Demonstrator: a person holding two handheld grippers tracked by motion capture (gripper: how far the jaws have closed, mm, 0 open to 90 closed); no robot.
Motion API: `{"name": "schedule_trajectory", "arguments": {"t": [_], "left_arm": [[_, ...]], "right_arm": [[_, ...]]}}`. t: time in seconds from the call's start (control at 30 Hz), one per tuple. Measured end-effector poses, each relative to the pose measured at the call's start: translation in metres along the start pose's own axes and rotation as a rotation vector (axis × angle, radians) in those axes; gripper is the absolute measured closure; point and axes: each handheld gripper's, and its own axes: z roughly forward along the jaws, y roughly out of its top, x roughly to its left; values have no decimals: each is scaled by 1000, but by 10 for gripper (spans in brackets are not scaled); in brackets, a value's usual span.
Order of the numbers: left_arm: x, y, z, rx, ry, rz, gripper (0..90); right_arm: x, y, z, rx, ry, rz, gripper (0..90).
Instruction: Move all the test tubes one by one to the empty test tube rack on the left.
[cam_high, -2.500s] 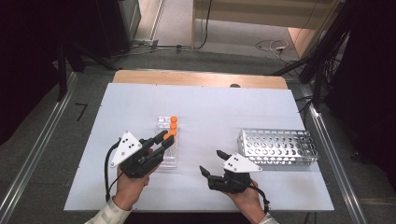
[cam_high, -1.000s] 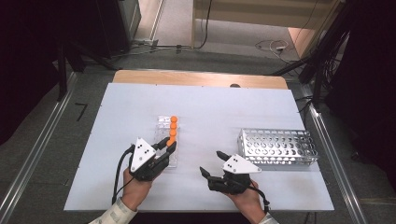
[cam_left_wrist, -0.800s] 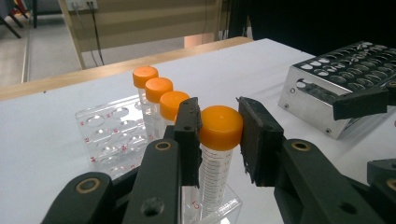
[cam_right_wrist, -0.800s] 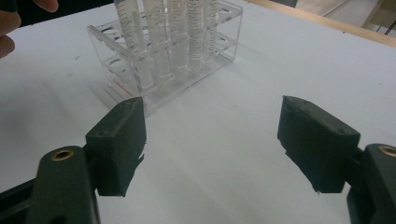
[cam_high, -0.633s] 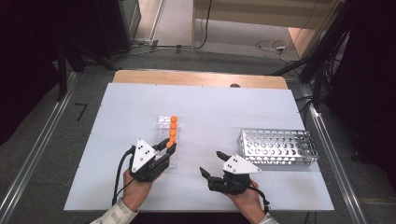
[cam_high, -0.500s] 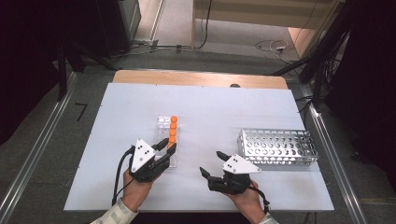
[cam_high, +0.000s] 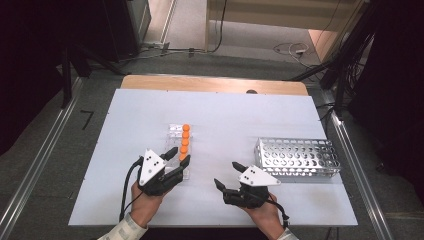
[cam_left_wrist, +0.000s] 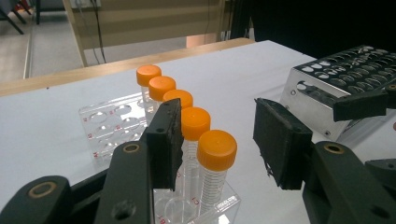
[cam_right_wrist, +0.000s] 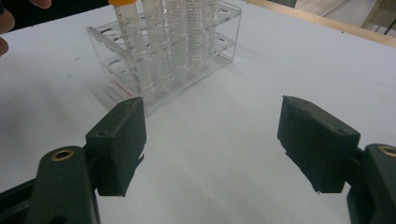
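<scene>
Left gripper (cam_left_wrist: 219, 144) has just been opening its jaws around the nearest tube (cam_left_wrist: 212, 172) in the clear rack (cam_high: 179, 150), pads not touching. Tube looks light, stiff, slippery plastic; best pinched just under its orange cap. Right gripper (cam_high: 226, 176) idles wide apart.

I saw the white table (cam_high: 220, 115) from above, looking forward and down. My two gripper cameras sat low and close over it, and both faced the clear rack (cam_left_wrist: 112, 123) of orange-capped tubes (cam_left_wrist: 216, 149), from opposite sides.
</scene>
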Motion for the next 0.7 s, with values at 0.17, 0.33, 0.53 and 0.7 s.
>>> {"name": "schedule_trajectory", "arguments": {"t": [0.17,0.33,0.53,0.7], "left_arm": [[1,1,-1,3,0,-8,467],[2,1,-3,5,6,-20,402],[3,1,-7,4,19,-36,315],[6,-1,-13,1,31,-41,293]], "right_arm": [[-1,0,-1,-6,-3,1,224],[-3,0,-4,-10,-6,4,224],[-8,0,-9,-20,-17,15,225],[-12,-1,-14,-23,-29,23,225]]}}
